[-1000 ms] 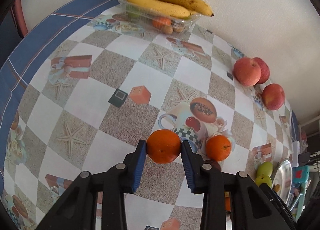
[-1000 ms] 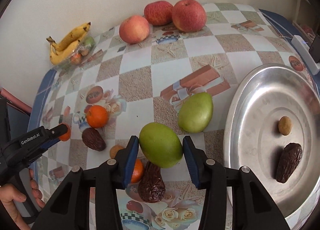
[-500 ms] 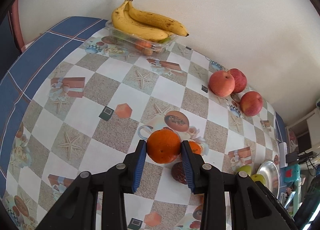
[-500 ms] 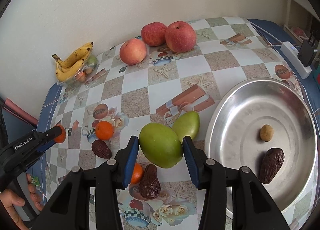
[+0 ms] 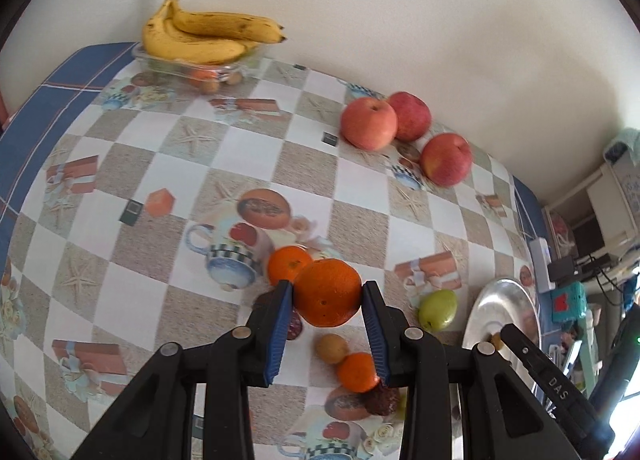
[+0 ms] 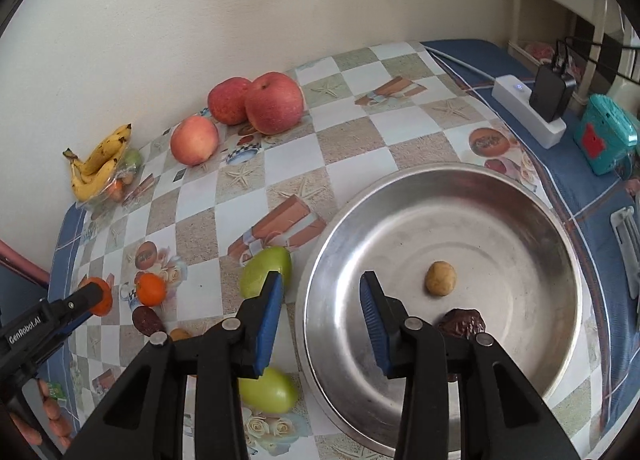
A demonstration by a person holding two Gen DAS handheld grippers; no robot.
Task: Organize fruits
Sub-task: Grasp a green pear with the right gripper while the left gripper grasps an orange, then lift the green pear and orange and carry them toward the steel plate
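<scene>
My left gripper (image 5: 327,298) is shut on an orange (image 5: 327,292) and holds it above the table. Below it lie two smaller oranges (image 5: 289,263) (image 5: 357,371), a small brown fruit (image 5: 331,348) and dates. My right gripper (image 6: 320,292) is open and empty over the left rim of the steel bowl (image 6: 520,200). One green fruit (image 6: 268,383) lies on the table under its left finger, beside the bowl. A second green fruit (image 6: 266,270) lies just beyond. The bowl holds a small tan fruit (image 6: 440,278) and a date (image 6: 462,322).
Three apples (image 6: 274,102) sit by the back wall. Bananas (image 5: 200,36) lie on a clear tray (image 5: 192,68) at the far corner. A white power strip (image 6: 528,108) with a black plug and a teal box (image 6: 604,136) sit right of the bowl.
The right gripper has opened and the green fruit it held now lies on the table beside the bowl; the gripper moved right over the bowl's rim. The left gripper carried the orange to the right.
</scene>
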